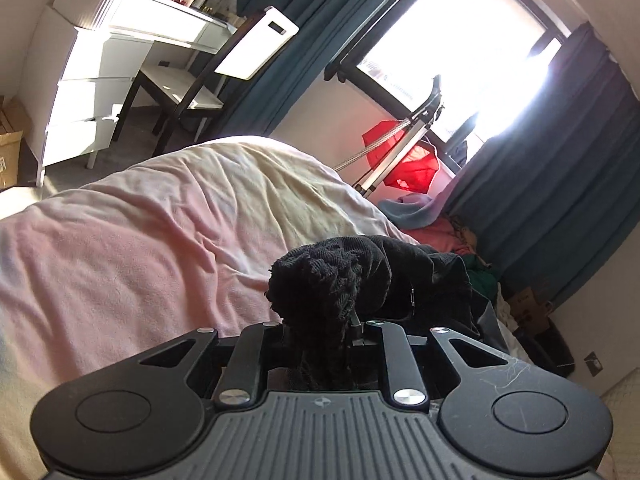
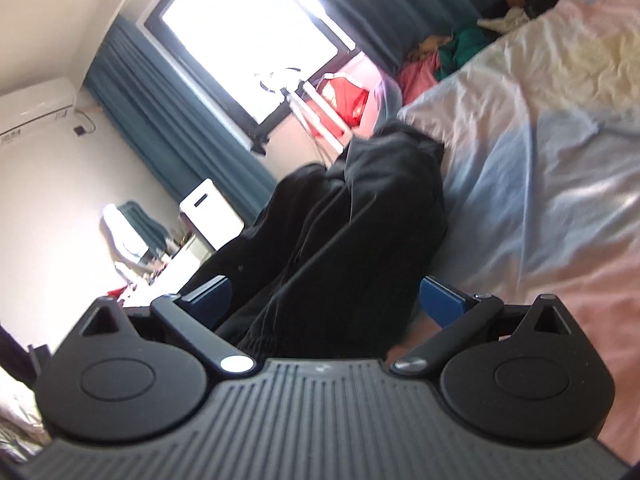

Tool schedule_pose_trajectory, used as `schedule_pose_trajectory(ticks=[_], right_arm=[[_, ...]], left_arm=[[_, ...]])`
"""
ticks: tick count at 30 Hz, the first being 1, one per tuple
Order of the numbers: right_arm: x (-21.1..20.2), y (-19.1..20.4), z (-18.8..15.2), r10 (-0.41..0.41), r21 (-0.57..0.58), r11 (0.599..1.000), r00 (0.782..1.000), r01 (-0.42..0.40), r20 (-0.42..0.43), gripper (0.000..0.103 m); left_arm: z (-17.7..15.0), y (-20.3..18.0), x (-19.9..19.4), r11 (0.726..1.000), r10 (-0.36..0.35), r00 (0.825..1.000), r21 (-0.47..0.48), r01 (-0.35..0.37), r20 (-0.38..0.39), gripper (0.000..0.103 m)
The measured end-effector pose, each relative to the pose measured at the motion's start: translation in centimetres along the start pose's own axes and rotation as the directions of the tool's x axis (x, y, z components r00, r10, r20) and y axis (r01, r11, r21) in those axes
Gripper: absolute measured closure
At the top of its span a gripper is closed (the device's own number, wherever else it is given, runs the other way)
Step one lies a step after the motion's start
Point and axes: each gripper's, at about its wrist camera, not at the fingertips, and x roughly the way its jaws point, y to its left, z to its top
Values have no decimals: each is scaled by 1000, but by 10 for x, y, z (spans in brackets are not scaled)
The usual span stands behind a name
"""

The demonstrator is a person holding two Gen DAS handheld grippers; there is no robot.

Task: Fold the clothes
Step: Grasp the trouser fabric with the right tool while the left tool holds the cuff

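A black garment (image 1: pixel 340 276) with a ribbed knit cuff bunches up just ahead of my left gripper (image 1: pixel 320 320), which is shut on that cuff above the pink blanket (image 1: pixel 140 248) of the bed. In the right wrist view the same black garment (image 2: pixel 360 208) hangs in long folds and runs down between the blue fingers (image 2: pixel 444 300) of my right gripper (image 2: pixel 324 296). Its jaws stand wide apart, so it is open around the cloth. The right view is blurred. The bed's blanket (image 2: pixel 560 160) lies to the right of the garment.
A white dresser (image 1: pixel 92 92), a dark-legged chair (image 1: pixel 180 92) and a white appliance (image 1: pixel 256 44) stand beyond the bed. A bright window (image 1: pixel 460 40) with teal curtains (image 1: pixel 560 184) fills the back. A red cloth on a rack (image 1: pixel 404 160) and a clothes pile (image 1: pixel 460 236) lie beside the bed.
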Motion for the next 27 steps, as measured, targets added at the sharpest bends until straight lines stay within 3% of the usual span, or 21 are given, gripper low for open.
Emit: schedule_pose_trajectory(ticks=[2, 4, 6, 8, 13, 17, 22, 24, 27], right_arm=[[20, -11, -12, -7, 50, 999, 999, 9, -50, 10], [39, -23, -24, -11, 100, 995, 995, 21, -99, 31], [59, -34, -35, -12, 149, 988, 989, 35, -149, 58], [78, -46, -45, 3, 196, 980, 982, 35, -187, 70], [109, -58, -48, 172, 270, 955, 969, -120, -177, 68], [132, -55, -45, 255, 258, 944, 950, -204, -182, 65], [140, -33, -34, 222, 123, 972, 947, -198, -232, 67], [137, -23, -25, 198, 63, 980, 952, -188, -235, 76], [119, 0, -8, 157, -24, 986, 965, -166, -212, 79]], left_arm=[[0, 8, 11, 999, -10, 1000, -34, 11, 19, 84], [-1, 14, 20, 998, -11, 999, -68, 13, 34, 84], [0, 20, 25, 994, -2, 999, -110, 7, 44, 84], [4, 20, 32, 992, 2, 998, -126, 6, 62, 84], [17, 23, 46, 987, -3, 994, -159, 20, 108, 84], [21, 33, 58, 978, 6, 995, -210, 16, 103, 84], [21, 40, 69, 979, 14, 995, -204, 7, 101, 83], [20, 42, 70, 979, 8, 995, -203, 13, 104, 83], [20, 42, 69, 978, -9, 995, -205, 30, 100, 83]])
